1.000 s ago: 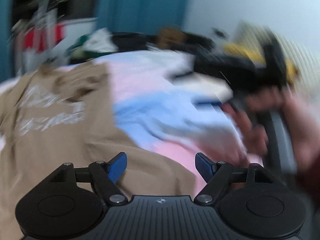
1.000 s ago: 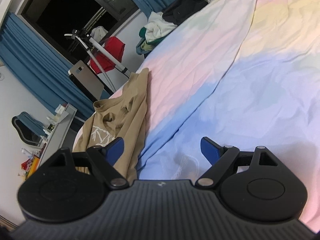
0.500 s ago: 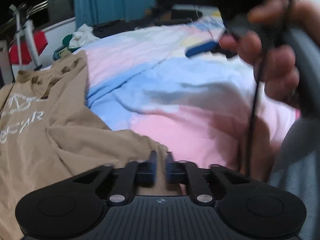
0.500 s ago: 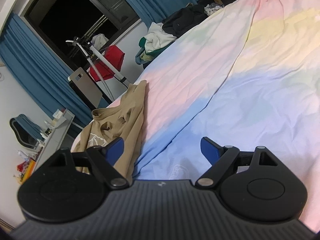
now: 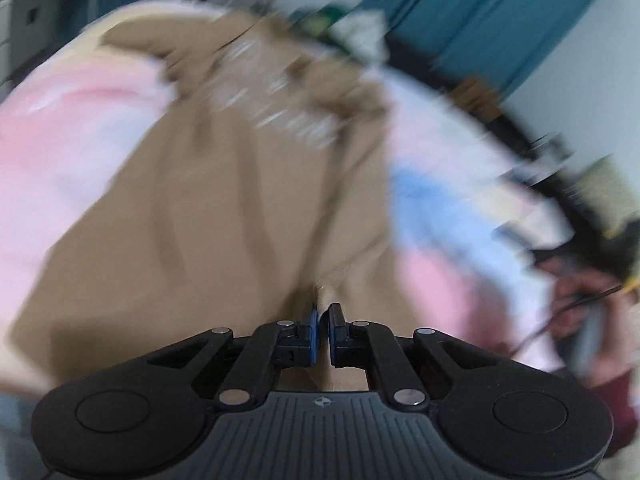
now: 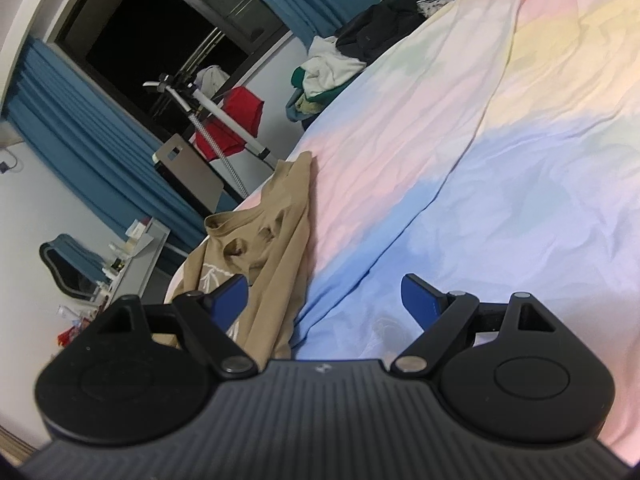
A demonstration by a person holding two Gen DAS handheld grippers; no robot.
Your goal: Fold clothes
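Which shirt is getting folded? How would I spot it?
Look at the big bed sheet with pink, blue and yellow patches. On its left edge lies the tan shirt, the only brown thing there, with white print on its front. The left gripper pinches its edge.

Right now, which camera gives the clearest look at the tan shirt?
The right wrist view: the tan shirt lies sharp there, collar and folds visible on the bedsheet. The left wrist view fills with the shirt but is motion-blurred, showing mainly the left gripper pinching a fold.
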